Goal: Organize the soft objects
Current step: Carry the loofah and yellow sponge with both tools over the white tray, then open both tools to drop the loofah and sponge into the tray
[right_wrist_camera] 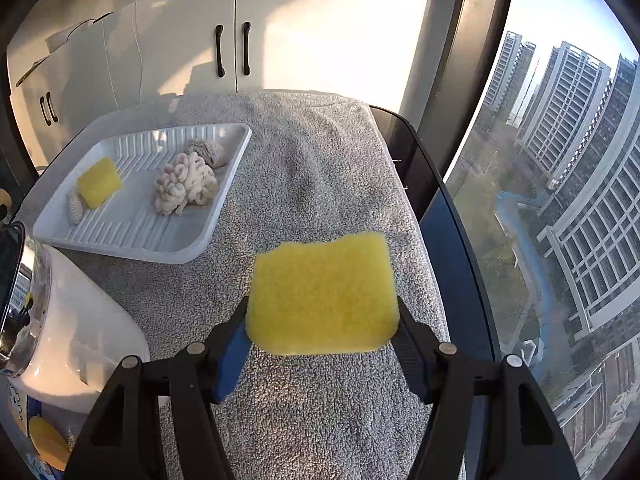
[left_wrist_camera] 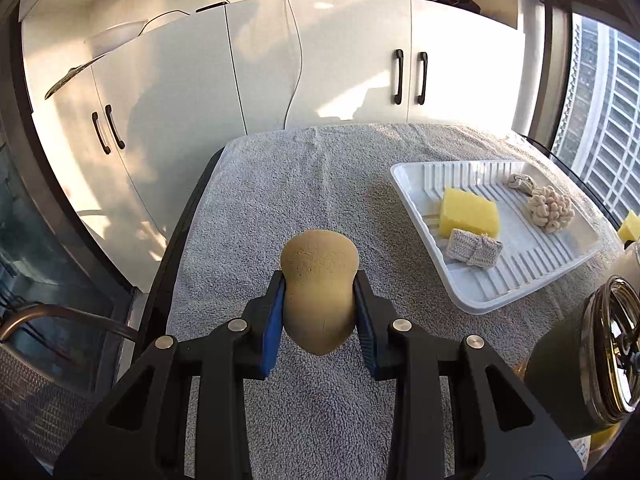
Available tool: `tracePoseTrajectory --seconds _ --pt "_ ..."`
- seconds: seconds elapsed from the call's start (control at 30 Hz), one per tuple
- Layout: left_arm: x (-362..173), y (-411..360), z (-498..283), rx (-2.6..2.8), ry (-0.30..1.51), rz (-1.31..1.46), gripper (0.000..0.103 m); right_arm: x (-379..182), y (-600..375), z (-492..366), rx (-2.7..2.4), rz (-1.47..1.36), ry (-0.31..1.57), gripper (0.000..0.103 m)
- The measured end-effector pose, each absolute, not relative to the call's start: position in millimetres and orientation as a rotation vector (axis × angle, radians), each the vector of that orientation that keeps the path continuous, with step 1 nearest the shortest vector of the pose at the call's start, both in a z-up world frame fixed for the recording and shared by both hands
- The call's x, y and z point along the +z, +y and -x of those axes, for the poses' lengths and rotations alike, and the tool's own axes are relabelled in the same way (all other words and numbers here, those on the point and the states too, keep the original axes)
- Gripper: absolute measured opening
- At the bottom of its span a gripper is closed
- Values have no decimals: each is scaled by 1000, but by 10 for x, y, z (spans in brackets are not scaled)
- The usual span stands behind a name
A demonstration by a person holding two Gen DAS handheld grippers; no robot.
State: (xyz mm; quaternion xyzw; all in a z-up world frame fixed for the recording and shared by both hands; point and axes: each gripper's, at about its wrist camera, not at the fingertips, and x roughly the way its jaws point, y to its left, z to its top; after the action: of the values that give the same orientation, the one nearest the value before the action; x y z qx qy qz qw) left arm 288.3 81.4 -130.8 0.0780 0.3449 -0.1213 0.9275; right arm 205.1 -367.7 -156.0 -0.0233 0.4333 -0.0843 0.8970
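Left gripper (left_wrist_camera: 320, 312) squeezing tan sponge (left_wrist_camera: 318, 280), right gripper (right_wrist_camera: 322, 332) pinching yellow sponge (right_wrist_camera: 322, 292), both near white tray (right_wrist_camera: 224, 184). Could slip out if squeezed too softly.

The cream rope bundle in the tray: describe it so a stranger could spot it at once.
Find the white ridged tray on the grey towel. Toward its far end lies the cream rope bundle, a knobbly clump of thick looped cord. It sits between a smooth yellow sponge and a smaller grey bundle, and is the largest and palest thing in the tray.
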Motion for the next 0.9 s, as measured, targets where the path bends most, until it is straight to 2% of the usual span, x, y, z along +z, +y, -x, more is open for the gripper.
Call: tracePoseTrajectory --seconds 0.5,0.9 --pt "-1098 308 -3433 -334 687 -195 30 -1391 -3561 -3039 -96 69 887 67" --pt "-1194 -505 -3783 -488 733 -244 30 -1336 -2841 -3708 81 134 880 67"
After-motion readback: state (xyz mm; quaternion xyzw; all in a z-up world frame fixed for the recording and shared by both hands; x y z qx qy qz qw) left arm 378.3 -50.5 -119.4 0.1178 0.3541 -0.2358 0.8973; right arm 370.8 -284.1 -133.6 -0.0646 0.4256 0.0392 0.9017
